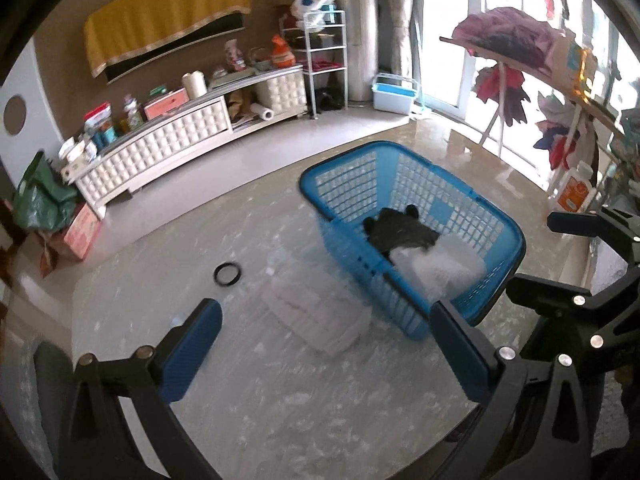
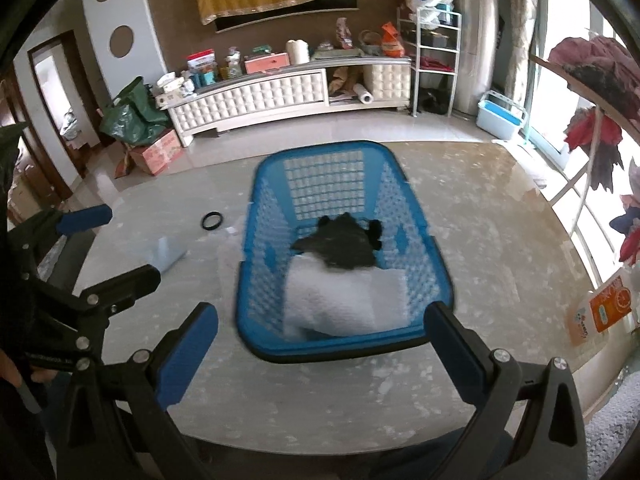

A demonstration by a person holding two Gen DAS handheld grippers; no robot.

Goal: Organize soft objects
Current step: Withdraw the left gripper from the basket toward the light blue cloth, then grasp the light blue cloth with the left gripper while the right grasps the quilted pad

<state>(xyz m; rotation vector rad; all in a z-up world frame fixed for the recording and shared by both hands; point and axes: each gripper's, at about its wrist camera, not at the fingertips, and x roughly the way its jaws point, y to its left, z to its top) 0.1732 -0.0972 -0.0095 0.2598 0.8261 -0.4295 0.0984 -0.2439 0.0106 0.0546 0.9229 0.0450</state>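
Nearest: left gripper, jaws spread wide, nothing between the blue pads. Right gripper, jaws likewise spread and empty, poised just short of the basket's near rim. Both stand above the marbled table, clear of contact.

Just beyond the left gripper: a pale folded cloth lies flat on the table, right against the basket's outer wall. It appears not yet put away; judged the remaining item, though motion blur leaves its outline uncertain.

Next: blue basket, upright on the table. Long axis runs away from the right gripper toward the far cabinet, open side up. Inside, at the near end, a white folded towel; a dark crumpled fabric overlaps its far edge, mid-basket. Two soft items stowed.

Further left: a black ring, untouched.

Estimate: task mostly done.
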